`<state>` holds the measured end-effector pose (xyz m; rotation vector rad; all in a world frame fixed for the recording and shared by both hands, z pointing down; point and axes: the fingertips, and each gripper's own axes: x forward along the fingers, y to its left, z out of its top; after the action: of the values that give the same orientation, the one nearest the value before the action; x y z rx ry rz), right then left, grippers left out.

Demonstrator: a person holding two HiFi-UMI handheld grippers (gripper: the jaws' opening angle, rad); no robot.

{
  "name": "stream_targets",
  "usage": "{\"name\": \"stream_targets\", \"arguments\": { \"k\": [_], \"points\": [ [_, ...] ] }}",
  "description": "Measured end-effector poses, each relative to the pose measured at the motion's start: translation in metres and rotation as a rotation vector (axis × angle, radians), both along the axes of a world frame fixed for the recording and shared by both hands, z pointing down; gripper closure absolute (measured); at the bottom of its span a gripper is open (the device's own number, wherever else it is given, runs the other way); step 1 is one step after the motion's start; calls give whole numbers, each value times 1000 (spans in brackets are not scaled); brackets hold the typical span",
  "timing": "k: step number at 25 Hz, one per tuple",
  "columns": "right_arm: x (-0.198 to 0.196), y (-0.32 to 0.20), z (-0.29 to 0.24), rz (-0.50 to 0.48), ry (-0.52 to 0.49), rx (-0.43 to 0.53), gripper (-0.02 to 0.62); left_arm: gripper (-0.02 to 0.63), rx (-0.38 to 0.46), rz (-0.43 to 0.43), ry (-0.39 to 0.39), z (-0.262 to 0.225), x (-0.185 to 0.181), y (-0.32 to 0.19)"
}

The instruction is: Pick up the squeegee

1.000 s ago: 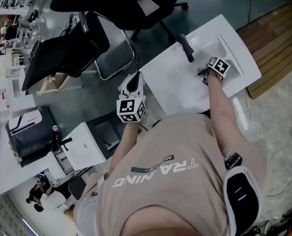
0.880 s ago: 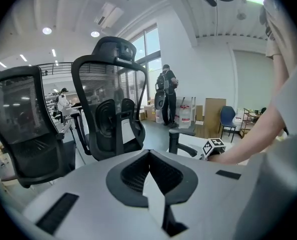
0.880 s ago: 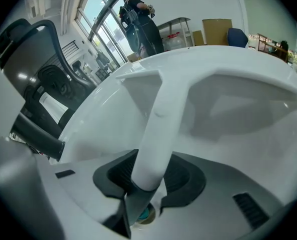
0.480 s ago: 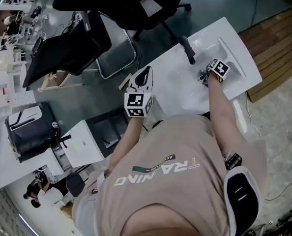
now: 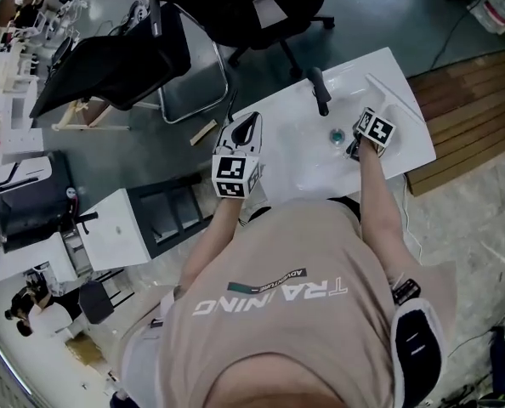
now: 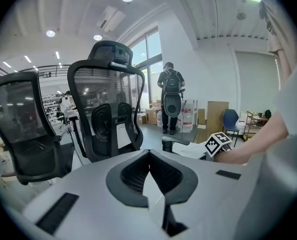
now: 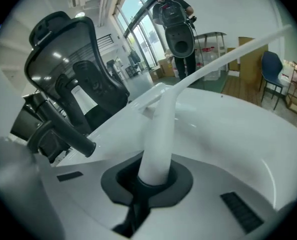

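- My right gripper [image 7: 155, 176] is clamped on the squeegee [image 7: 161, 126], low on its white handle. That keeps the long blade out front, where I can watch it.
- I judge the blade is lifted just clear of the white table [image 5: 299, 155], over its right part.
- My left gripper [image 6: 148, 154] is pressed together and empty, parked by the table's left edge, out of the way.

Grey left hand-held gripper [image 6: 149, 155] held out, jaws together and empty, grey right hand-held gripper [image 7: 153, 176] tilted down, clamped on white squeegee handle [image 7: 161, 129]
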<state>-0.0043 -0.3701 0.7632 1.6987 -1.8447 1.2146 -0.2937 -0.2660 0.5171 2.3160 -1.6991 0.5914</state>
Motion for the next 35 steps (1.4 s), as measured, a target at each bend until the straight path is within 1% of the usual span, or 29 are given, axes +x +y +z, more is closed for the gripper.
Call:
{"name": "stream_targets", "arguments": {
  "k": [4, 10, 16, 20, 24, 31, 35],
  "points": [
    [-1, -5, -23, -93, -27, 42, 566, 592, 8, -54, 14, -1, -1, 8],
    [-9, -15, -58, -252, -64, 121, 567, 592, 16, -168, 36, 1, -9, 26],
    [-18, -20, -92, -387, -102, 223, 568, 592, 12, -226, 34, 5, -11, 42],
    [-25, -29, -116, -431, -168, 289, 568, 592, 20, -252, 28, 2, -13, 45],
    [-31, -34, -146, -459, -244, 378, 568, 592, 15, -267, 29, 3, -8, 50],
    [-34, -33, -185, -502, -298, 488, 568, 592, 13, -262, 35, 9, 3, 55],
    [-38, -33, -203, -522, -324, 516, 568, 592, 20, -260, 39, 5, 5, 54]
  ]
}}
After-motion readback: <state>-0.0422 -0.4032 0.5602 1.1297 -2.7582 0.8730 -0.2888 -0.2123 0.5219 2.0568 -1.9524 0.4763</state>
